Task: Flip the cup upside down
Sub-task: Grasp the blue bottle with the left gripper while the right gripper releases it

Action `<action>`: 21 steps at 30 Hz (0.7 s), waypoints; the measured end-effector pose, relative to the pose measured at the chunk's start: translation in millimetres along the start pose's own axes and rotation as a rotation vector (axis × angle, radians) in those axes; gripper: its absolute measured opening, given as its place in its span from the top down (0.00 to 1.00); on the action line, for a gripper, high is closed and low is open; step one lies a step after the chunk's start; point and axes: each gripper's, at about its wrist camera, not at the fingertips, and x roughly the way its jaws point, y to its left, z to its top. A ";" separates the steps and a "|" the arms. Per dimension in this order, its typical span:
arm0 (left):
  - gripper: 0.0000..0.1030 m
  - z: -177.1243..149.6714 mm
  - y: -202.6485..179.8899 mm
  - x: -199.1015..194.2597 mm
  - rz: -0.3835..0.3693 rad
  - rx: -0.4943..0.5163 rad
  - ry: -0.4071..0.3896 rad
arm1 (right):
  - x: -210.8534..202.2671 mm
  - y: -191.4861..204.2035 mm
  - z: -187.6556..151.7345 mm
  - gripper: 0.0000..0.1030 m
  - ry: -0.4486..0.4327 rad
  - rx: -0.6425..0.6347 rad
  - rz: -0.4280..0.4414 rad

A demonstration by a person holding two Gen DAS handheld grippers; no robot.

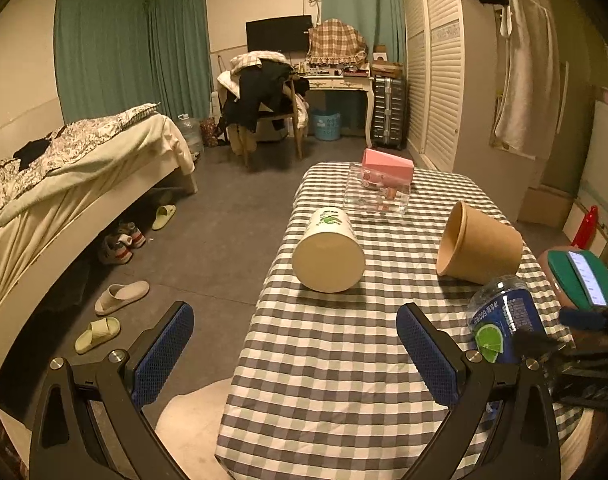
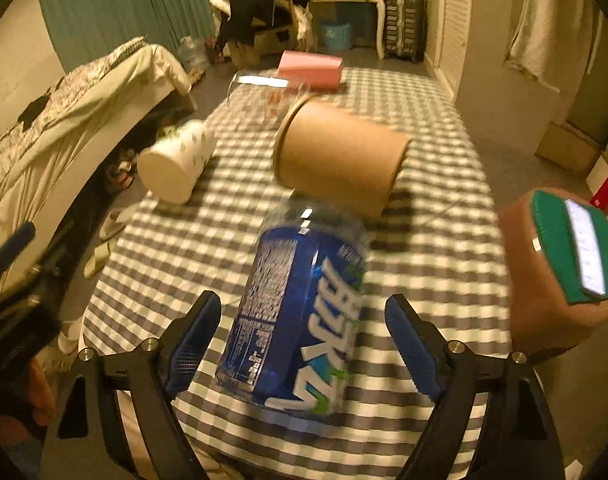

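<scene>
**2 paper cups lying on their sides, neither taken yet**

Lying on the grey-and-white checked table (image 1: 343,360): a white paper cup with green print (image 1: 328,255), base toward the left camera, near the table's left edge; a brown kraft paper cup (image 1: 479,247) to its right, well apart, mouth turned left; unclear from the task line which of the 2 is meant.

Left gripper (image 1: 295,354) spread wide over the near cloth, holding nothing, roughly in line with the white cup; right gripper (image 2: 302,346) likewise wide, fingers (image 2: 413,350) on either side of a blue-labelled clear plastic bottle (image 2: 300,312) lying on the cloth but not pressing it, as far as the blurred view shows.

Probably very light, thin-walled, easily crushed and free to roll; best pinched gently across the mid-wall rather than at the springy rim, closing slowly, then turned mouth-down.

Behind: a clear plastic box (image 1: 377,194) and a pink box (image 1: 387,164).
</scene>
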 end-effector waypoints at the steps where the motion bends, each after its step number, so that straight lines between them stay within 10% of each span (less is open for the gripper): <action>1: 0.00 0.6 -3.5 0.3 -0.003 0.006 0.005 | -8.1 -4.3 0.8 0.18 -0.020 0.003 -0.006; 11: 0.00 13.9 -77.1 -4.0 -0.082 0.121 0.037 | -51.2 -66.2 -0.2 0.18 -0.100 0.016 -0.232; 21: 0.00 23.4 -128.2 9.7 -0.151 0.154 0.101 | -53.6 -109.5 -6.6 0.18 -0.196 0.042 -0.223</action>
